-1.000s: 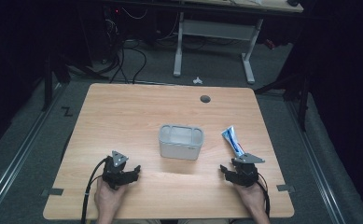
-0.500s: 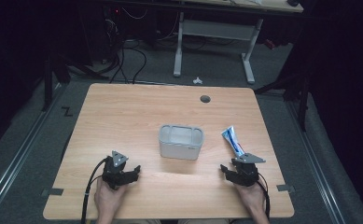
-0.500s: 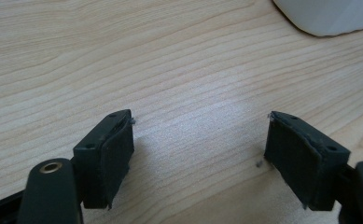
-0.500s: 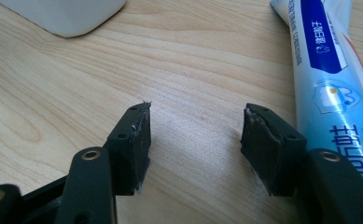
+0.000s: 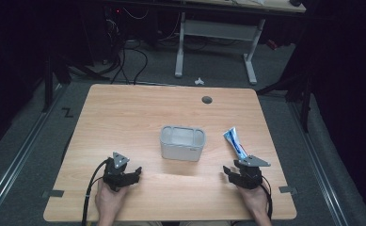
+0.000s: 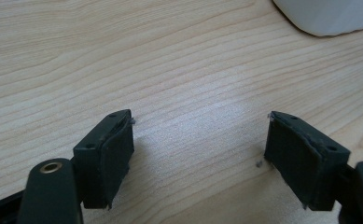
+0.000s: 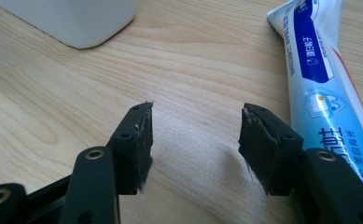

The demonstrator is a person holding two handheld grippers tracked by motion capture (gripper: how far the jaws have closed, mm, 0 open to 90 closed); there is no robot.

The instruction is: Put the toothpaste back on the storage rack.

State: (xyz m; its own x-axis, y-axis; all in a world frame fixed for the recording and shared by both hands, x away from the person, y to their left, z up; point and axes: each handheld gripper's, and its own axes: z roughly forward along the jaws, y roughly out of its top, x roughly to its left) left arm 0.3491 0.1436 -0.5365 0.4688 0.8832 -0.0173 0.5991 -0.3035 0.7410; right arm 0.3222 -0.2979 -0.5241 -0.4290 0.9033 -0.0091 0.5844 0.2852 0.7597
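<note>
A light grey, open-topped box [image 5: 182,142] stands in the middle of the wooden table [image 5: 124,117]. A white and blue toothpaste tube [image 5: 235,142] lies flat to its right. My left gripper [image 5: 136,173] rests near the front left, open, with bare wood between its pads [image 6: 114,154]. My right gripper [image 5: 226,173] rests at the front right, open and empty, just in front of the tube. In the right gripper view the tube [image 7: 321,79] lies past the right jaw, and the box corner [image 7: 76,21] sits at the upper left. The box edge [image 6: 324,16] also shows in the left gripper view.
A round cable hole [image 5: 207,100] sits near the table's far edge. Beyond the table stand a white desk frame [image 5: 216,33] and loose cables [image 5: 129,56] on the floor. Metal rails [image 5: 16,155] run along both sides of the table.
</note>
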